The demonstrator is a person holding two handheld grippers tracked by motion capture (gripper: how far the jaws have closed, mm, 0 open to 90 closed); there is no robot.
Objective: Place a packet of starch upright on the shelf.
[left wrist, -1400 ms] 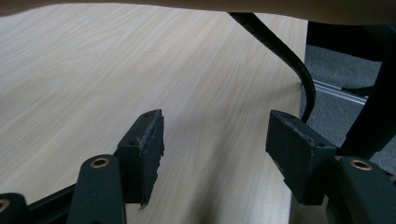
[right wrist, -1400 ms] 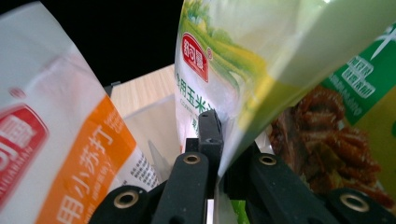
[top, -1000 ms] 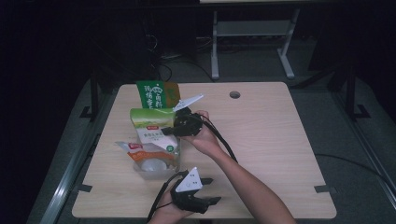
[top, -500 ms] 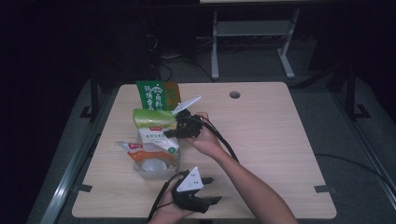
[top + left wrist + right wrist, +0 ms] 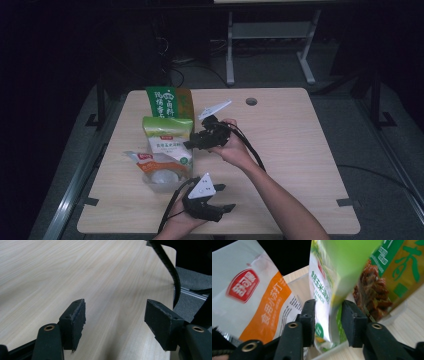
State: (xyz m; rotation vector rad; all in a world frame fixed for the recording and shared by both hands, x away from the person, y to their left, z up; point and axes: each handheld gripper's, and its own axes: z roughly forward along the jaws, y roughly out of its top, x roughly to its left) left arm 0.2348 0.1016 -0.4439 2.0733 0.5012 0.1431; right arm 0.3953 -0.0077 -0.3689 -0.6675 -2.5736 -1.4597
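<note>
Three food bags stand together at the table's left. A green and yellow bag (image 5: 170, 102) (image 5: 397, 270) is at the back, and a green and white starch bag (image 5: 167, 142) (image 5: 322, 282) stands in the middle. An orange and white bag (image 5: 160, 167) (image 5: 249, 297) leans at the front. My right gripper (image 5: 192, 144) (image 5: 328, 322) points left at the starch bag. Its jaws have just been opening, and the bag's edge stands loosely between them. Near the front edge my left gripper (image 5: 222, 197) (image 5: 115, 322) is open over bare wood.
The bags stand in a clear plastic container (image 5: 161, 186) (image 5: 337, 350). A black cable (image 5: 250, 147) (image 5: 172, 275) trails from the right gripper along the forearm. The table (image 5: 300, 150) has a round hole (image 5: 251, 101) at the back, and its right half is bare wood.
The right gripper's jaws have spread apart from their shut grip on the starch bag, and the hand has drawn slightly to the right. The left gripper has stayed put.
</note>
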